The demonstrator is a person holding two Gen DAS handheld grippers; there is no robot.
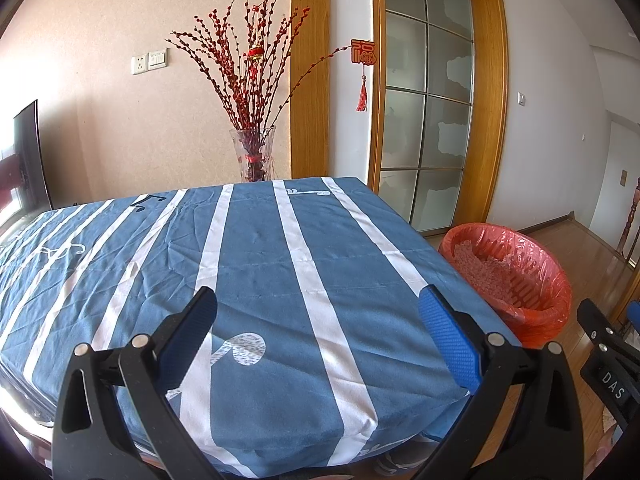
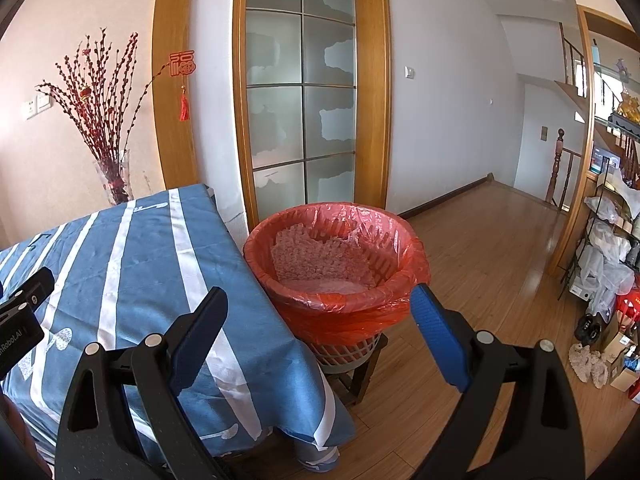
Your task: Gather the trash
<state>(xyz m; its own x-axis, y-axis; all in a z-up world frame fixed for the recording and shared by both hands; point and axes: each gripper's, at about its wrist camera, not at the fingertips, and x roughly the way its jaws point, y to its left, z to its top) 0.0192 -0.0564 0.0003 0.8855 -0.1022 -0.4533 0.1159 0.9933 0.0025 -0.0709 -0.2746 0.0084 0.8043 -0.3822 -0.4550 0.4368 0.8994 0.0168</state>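
Right wrist view: both hand-held grippers (image 2: pixel 318 306) (image 1: pixel 318 306) gape empty; bubble wrap (image 2: pixel 320 258) in bin (image 2: pixel 340 300) looks light, soft, pinchable anywhere.

You face a pinkish textured wall (image 1: pixel 120 120) with a socket and switch plate (image 1: pixel 150 60). A frosted glass door (image 2: pixel 300 100) sits in a wooden frame (image 2: pixel 372 92) beside it. A glass vase of red branches (image 1: pixel 252 152) stands at the wall. Wood plank flooring (image 2: pixel 480 248) runs toward a staircase banister (image 2: pixel 558 164). Your right side shows a cluttered metal shelf (image 2: pixel 608 236). Daylight brightens the left wall.
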